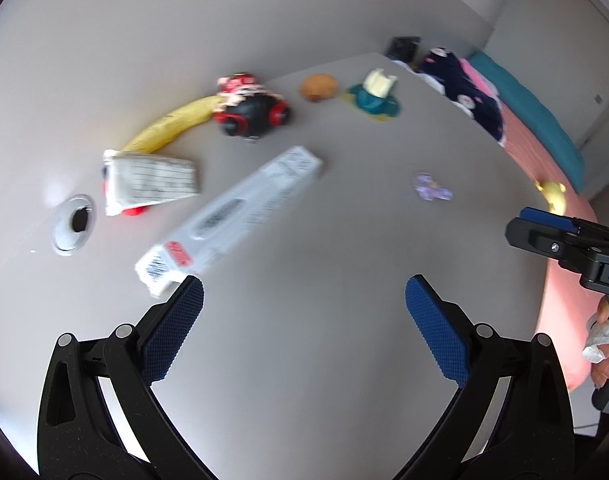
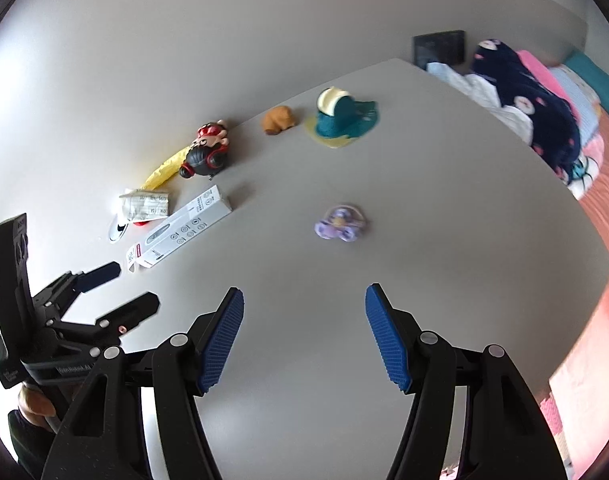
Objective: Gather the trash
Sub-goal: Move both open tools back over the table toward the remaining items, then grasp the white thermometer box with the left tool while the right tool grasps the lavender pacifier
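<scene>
Right now I judge myself at the approach stage of collecting trash: nothing is held, and both tools hang above the grey table. My left gripper has its blue pads spread wide with only bare tabletop between them; my right gripper is likewise released and empty.

I take the long white carton as my landmark. It lies flat on the table, one end just ahead of my left gripper's left pad, apparently not yet touching it, though I cannot be sure. Just beyond the carton, toward the wall, sits a crumpled printed wrapper with something red showing under it, and beside that a round cable hole in the table. Farther past the carton are a yellow banana-shaped thing, a red-and-black toy figure, a small brown toy and a teal toy. Well to the right of the carton lies a small purple toy, roughly ahead of my right gripper.

The carton and the wrapper look like the trash here; the others read as toys, so I would leave them. No bin shows in either view, so I cannot say where the trash must go.

My next move, as I see it, is to swing the left gripper leftward over the carton's near end, line the pads across its narrow width, lower and close. The carton looks light and hollow, so it may slide or crush.
</scene>
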Tool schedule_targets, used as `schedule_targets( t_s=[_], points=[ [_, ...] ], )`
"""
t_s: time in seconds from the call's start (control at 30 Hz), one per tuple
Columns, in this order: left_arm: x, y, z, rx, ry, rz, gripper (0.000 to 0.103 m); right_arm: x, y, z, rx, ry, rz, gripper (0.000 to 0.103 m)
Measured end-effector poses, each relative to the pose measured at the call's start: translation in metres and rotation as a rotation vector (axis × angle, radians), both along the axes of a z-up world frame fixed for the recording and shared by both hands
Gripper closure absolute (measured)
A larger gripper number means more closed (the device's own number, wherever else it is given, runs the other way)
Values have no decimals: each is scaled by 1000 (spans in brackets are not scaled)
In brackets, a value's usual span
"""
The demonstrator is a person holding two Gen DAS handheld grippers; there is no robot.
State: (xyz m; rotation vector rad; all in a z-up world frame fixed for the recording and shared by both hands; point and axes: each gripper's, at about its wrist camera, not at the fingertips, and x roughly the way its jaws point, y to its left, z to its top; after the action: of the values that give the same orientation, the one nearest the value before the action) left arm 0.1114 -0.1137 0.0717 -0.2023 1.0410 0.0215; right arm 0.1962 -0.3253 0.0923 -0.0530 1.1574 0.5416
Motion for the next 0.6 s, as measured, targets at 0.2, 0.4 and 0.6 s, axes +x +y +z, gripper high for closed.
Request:
schedule_targets(
  t_s=[0.2, 0.4, 0.6],
  points=[
    [23, 19, -9, 68, -8, -26, 5, 20, 16, -19, -38, 7, 3, 39],
    [57, 14, -18, 153, -17, -119, 5, 38, 19, -38, -75, 27, -16, 46],
    [78, 18, -35, 169, 25, -153, 10, 56, 22, -55, -108, 46, -39, 47]
  ],
)
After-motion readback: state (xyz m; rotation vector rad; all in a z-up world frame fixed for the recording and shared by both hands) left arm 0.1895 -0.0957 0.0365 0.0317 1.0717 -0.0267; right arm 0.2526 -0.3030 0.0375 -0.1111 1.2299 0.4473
